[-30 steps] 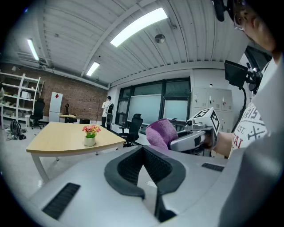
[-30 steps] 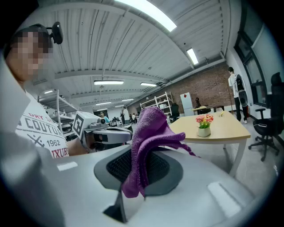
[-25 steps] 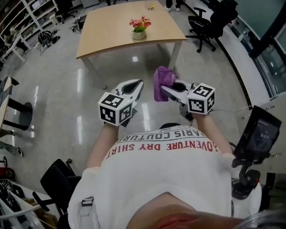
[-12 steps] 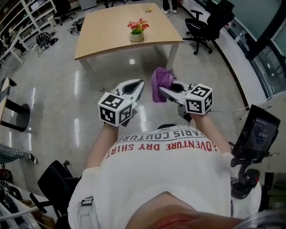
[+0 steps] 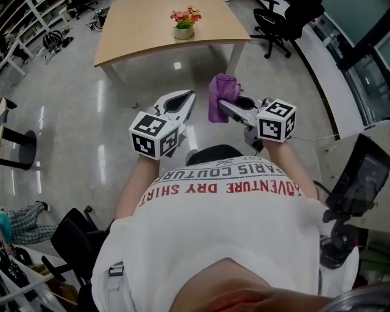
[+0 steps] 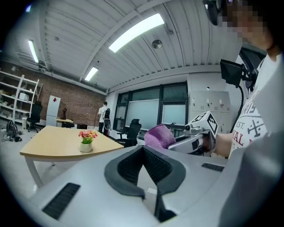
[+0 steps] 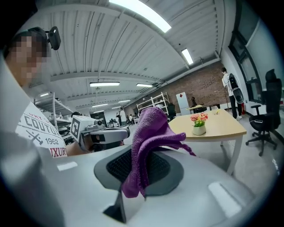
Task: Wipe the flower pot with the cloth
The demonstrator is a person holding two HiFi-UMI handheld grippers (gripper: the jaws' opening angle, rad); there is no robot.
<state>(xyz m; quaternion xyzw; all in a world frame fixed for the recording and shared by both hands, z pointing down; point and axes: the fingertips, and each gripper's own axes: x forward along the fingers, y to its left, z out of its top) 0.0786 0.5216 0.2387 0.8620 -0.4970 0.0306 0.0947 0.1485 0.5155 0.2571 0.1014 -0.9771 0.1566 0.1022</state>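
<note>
A small white flower pot (image 5: 183, 33) with pink and orange flowers stands on a light wooden table (image 5: 140, 39), far ahead of both grippers. Held in the air over the floor, my right gripper (image 5: 223, 105) is shut on a purple cloth (image 5: 220, 94) that bunches up over its tips. In the right gripper view the cloth (image 7: 150, 133) drapes across the jaws, with the pot (image 7: 199, 130) beyond to the right. My left gripper (image 5: 186, 100) is shut and holds nothing. The left gripper view shows the pot (image 6: 85, 146) off to the left.
Black office chairs (image 5: 277, 27) stand right of the table, and another chair (image 5: 73, 244) is behind me at lower left. A black screen on a stand (image 5: 364, 177) is at my right. Shelving (image 5: 24, 18) lines the far left. A person (image 6: 104, 118) stands beyond the table.
The table and pot have slid toward the top of the head view. Both grippers keep their places, and the purple cloth stays in the right one.
</note>
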